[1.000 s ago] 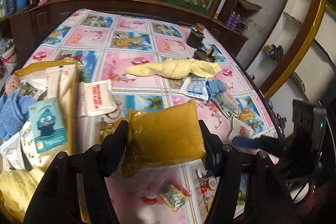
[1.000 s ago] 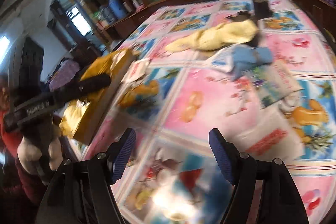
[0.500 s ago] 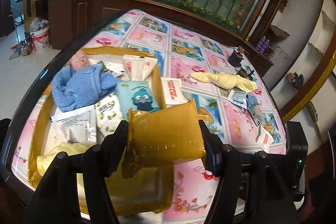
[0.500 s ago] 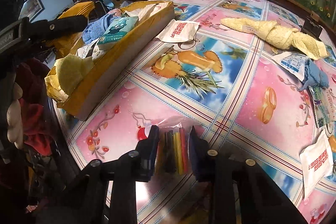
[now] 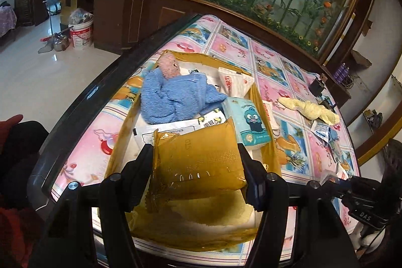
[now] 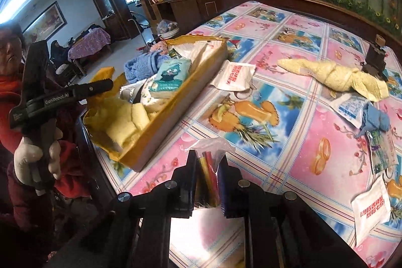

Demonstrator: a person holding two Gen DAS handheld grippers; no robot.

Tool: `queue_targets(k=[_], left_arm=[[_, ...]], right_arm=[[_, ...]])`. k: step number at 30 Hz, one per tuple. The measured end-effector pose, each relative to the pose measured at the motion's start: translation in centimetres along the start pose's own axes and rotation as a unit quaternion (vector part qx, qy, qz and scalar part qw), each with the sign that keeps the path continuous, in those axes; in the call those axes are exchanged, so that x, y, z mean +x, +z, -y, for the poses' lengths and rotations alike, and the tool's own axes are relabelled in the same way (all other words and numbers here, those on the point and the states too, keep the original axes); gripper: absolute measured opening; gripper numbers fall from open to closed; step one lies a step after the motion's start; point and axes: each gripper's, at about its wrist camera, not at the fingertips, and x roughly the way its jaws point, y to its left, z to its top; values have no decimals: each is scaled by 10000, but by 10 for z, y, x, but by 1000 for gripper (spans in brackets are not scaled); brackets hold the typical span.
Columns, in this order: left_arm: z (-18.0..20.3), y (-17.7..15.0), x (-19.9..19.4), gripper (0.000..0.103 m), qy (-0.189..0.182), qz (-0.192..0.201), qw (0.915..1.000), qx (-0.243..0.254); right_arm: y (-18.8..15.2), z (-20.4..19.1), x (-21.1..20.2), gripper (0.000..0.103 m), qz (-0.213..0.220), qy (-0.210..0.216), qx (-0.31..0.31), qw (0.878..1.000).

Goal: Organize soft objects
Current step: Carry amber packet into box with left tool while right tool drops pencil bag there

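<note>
My left gripper is shut on a mustard-yellow soft pack, held above the near end of a yellow cardboard tray. The tray holds a blue towel, a teal tissue pack, a pink plush and a yellow cloth. In the right wrist view my right gripper is shut on a clear plastic bag of coloured sticks, lifted just above the tablecloth beside the tray. A twisted yellow towel lies at the far right of the table.
On the patterned tablecloth lie white sachets with red print, a blue-and-white packet, a small blue cloth and a dark bottle. A gloved hand holds the left gripper. The black table edge runs along the left.
My left gripper has carried the yellow pack leftward over the tray. My right gripper, open a second ago, has shut on the bag of sticks and raised it off the table.
</note>
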Motion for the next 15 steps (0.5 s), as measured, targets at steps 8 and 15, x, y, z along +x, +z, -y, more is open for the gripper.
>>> queue_targets(k=[8,15], left_arm=[[-7,5,17,66,234,-219,9990,304],[-23,-1,10,73,93,-233,9992,327]], right_arm=[[50,-51,27,15,-52,547,-315,9980],[87,-86,75,15,-372,801,-479,9949]])
